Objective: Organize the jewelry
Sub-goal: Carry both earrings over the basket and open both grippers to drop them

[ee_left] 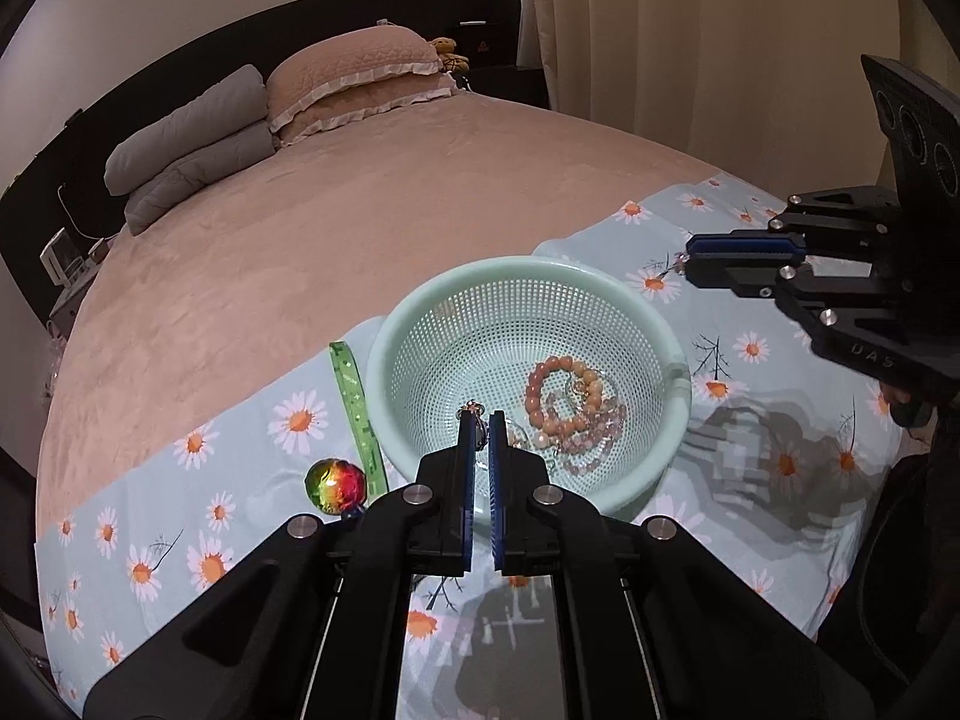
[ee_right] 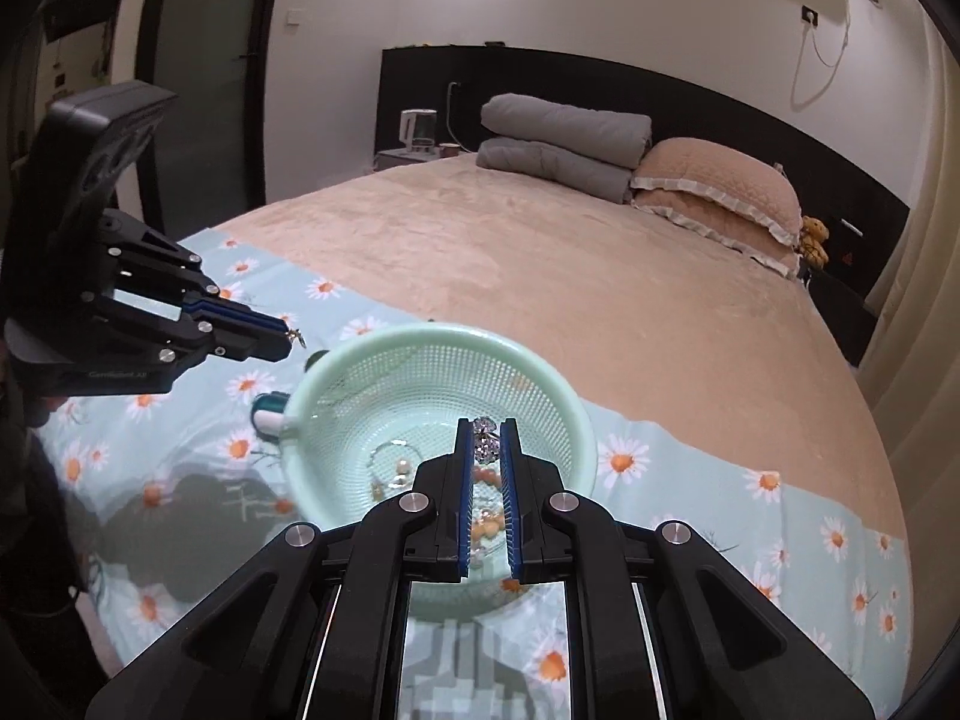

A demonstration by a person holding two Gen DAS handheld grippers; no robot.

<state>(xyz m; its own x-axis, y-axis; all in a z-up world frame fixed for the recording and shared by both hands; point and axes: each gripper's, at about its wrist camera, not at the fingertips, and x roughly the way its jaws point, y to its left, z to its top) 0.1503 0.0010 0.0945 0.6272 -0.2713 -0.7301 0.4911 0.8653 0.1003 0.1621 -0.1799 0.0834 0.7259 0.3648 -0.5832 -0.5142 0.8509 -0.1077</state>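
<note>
A mint-green mesh basket [ee_left: 384, 354] sits on the daisy-print cloth [ee_left: 210, 480] on the bed; it also shows in the right wrist view [ee_right: 576, 414]. Inside lie orange and pink bead bracelets [ee_left: 570, 408]. My left gripper [ee_left: 480, 420] hangs over the basket's near side, shut on a small metal clasp piece [ee_left: 477, 414]. My right gripper [ee_right: 485, 429] hangs over the basket, shut on a sparkling crystal piece [ee_right: 486, 441]. The left gripper also shows in the right wrist view [ee_right: 288, 339]; the right gripper shows in the left wrist view [ee_left: 689, 261].
A green strap [ee_left: 354, 402] and a multicoloured faceted bead [ee_left: 335, 485] lie left of the basket. A teal and white object [ee_right: 267, 411] lies by the basket. Grey blankets [ee_left: 192, 144] and a pillow [ee_left: 360, 78] sit at the bed's head.
</note>
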